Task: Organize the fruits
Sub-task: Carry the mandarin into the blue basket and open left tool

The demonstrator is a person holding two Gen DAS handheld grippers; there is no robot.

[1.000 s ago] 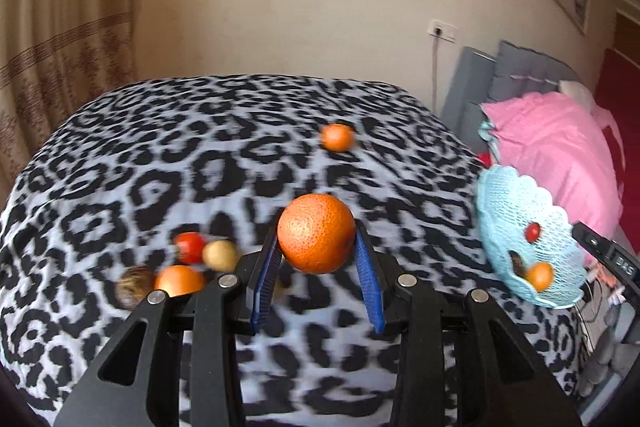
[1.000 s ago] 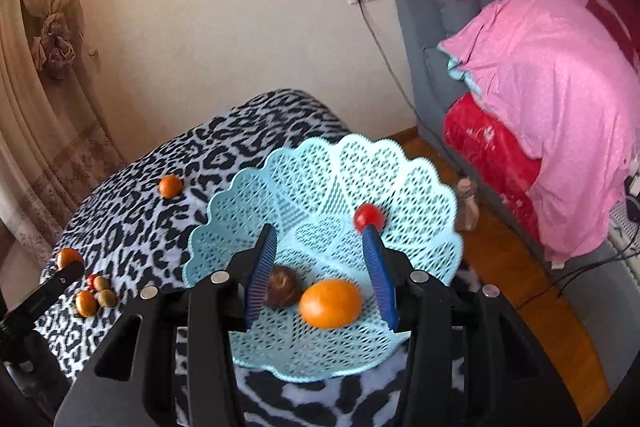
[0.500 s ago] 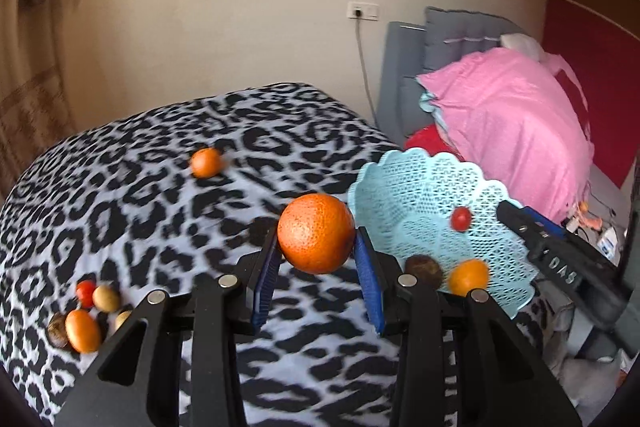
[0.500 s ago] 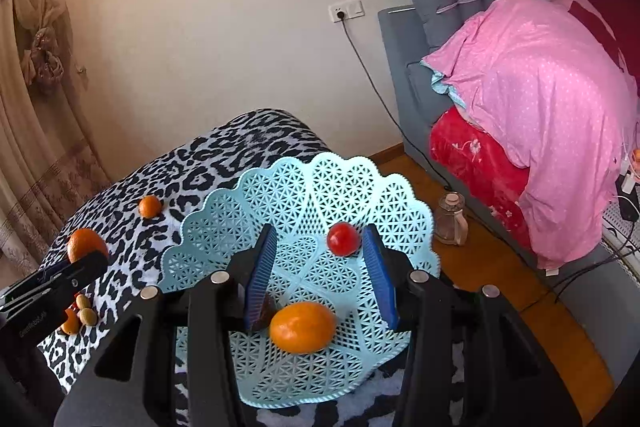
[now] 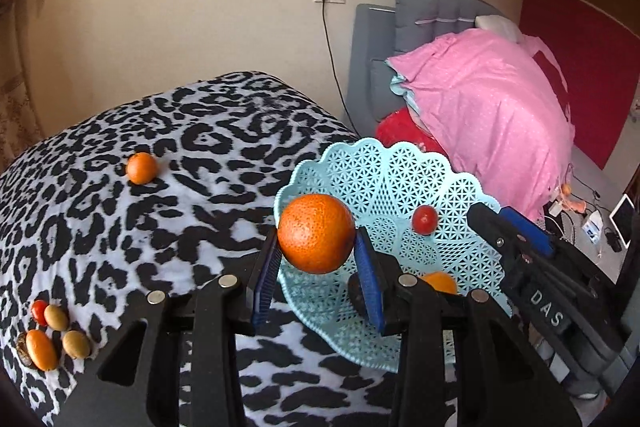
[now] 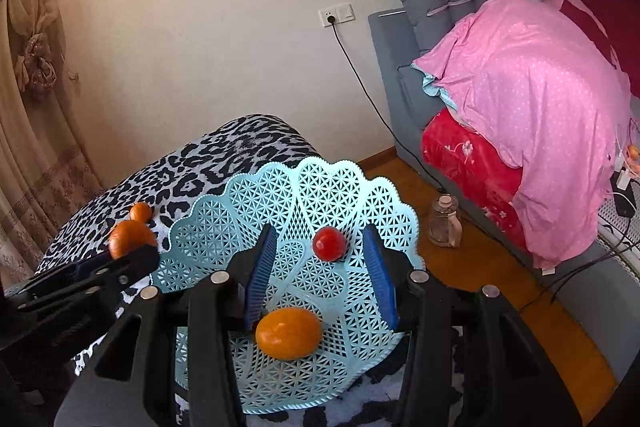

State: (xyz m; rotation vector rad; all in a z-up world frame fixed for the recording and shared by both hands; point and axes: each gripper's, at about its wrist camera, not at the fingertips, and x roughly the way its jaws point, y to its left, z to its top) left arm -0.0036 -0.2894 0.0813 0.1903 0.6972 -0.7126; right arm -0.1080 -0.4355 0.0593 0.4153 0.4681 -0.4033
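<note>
Blue pads of the left gripper (image 5: 316, 269) are clamping the large round orange (image 5: 316, 233), hanging over the nine-o'clock rim of the pale-blue lattice plastic basket (image 5: 384, 171). Releasing low over bare mesh, clear of the small red tomato (image 5: 425, 219), should limit rolling; the right gripper (image 6: 320, 281) is gaping empty above the basket.

The only lettering I can read is "DAS", in pale capitals on the black body of my right gripper (image 5: 520, 233), seen from my left wrist camera. Nothing else around me carries legible writing.
</note>
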